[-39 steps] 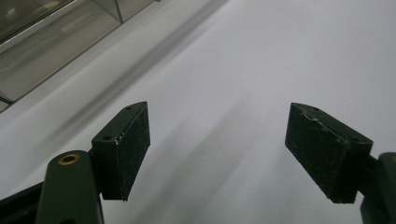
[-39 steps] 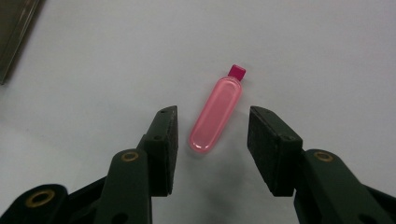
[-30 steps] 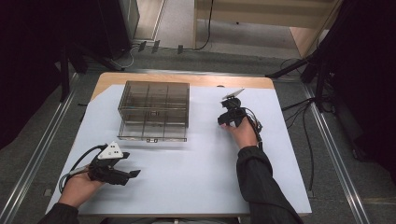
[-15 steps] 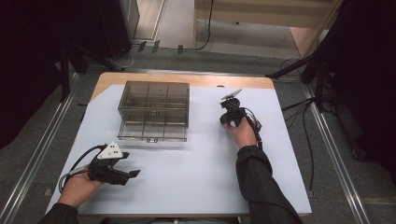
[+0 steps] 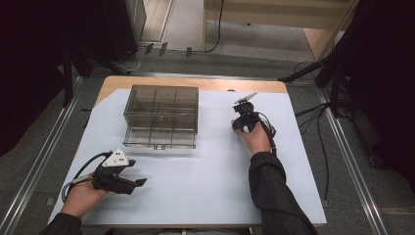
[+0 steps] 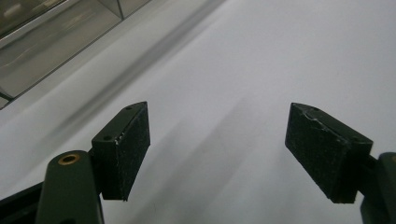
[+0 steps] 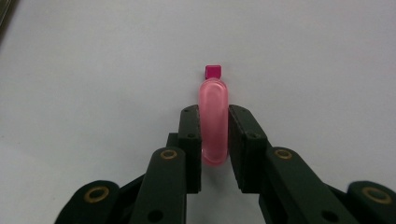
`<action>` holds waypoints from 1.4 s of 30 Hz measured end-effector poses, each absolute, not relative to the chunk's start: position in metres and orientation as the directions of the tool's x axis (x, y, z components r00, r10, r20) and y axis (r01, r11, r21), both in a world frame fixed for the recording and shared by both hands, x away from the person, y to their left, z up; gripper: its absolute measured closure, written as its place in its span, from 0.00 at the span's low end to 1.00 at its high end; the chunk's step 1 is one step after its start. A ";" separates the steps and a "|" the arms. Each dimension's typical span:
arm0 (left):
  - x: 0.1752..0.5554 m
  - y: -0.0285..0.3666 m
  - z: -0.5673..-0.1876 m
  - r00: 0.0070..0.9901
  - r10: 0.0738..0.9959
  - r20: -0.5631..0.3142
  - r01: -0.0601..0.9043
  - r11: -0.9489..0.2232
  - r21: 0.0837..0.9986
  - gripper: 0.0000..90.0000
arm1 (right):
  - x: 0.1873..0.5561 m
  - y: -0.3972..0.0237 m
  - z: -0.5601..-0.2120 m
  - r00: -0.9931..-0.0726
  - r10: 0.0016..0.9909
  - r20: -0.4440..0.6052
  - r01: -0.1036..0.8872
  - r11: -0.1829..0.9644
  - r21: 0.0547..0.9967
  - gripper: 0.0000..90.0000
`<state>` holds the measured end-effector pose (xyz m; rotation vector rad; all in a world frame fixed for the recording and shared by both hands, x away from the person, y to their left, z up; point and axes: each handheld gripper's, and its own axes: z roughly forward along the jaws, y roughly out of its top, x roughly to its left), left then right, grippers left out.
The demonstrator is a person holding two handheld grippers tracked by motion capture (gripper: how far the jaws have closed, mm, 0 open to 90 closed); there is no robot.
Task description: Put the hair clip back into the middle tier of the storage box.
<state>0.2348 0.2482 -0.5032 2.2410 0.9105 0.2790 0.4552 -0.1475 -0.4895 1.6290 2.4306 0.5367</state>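
**Two claws, one busy**

Two claws here and they're doing different jobs. Right claw [image 7: 214,140] is clamped on a pink translucent capsule-shaped thing [image 7: 214,122] with a little magenta cap, low over the white counter [image 5: 205,186] to the right of the clear compartment box [image 5: 161,116]. My guess is the box is where it's headed. Left claw [image 5: 139,182] sits near the front left with jaws spread wide, nothing between them, probably just parked. From the high view the pink thing is barely a speck; the right gripper view actually shows the grip.
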 end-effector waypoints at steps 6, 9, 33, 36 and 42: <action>0.235 0.248 -0.503 0.732 0.679 -0.057 0.531 -0.515 0.673 0.26 | 0.455 -0.147 -0.489 -0.404 0.913 0.063 0.856 0.353 0.378 0.86; 0.235 0.249 -0.503 0.730 0.681 -0.062 0.533 -0.510 0.675 0.26 | 0.455 -0.149 -0.488 -0.410 0.908 0.089 0.858 0.351 0.375 0.86; 0.243 0.243 -0.501 0.746 0.663 -0.067 0.524 -0.522 0.673 0.26 | 0.428 -0.159 -0.466 -0.453 0.885 0.107 0.823 0.369 0.433 0.86; 0.244 0.244 -0.501 0.742 0.667 -0.070 0.528 -0.516 0.674 0.25 | 0.423 -0.158 -0.466 -0.465 0.879 0.106 0.814 0.378 0.440 0.86; 0.247 0.242 -0.501 0.745 0.663 -0.076 0.528 -0.516 0.675 0.25 | 0.414 -0.154 -0.461 -0.481 0.869 0.120 0.805 0.383 0.453 0.86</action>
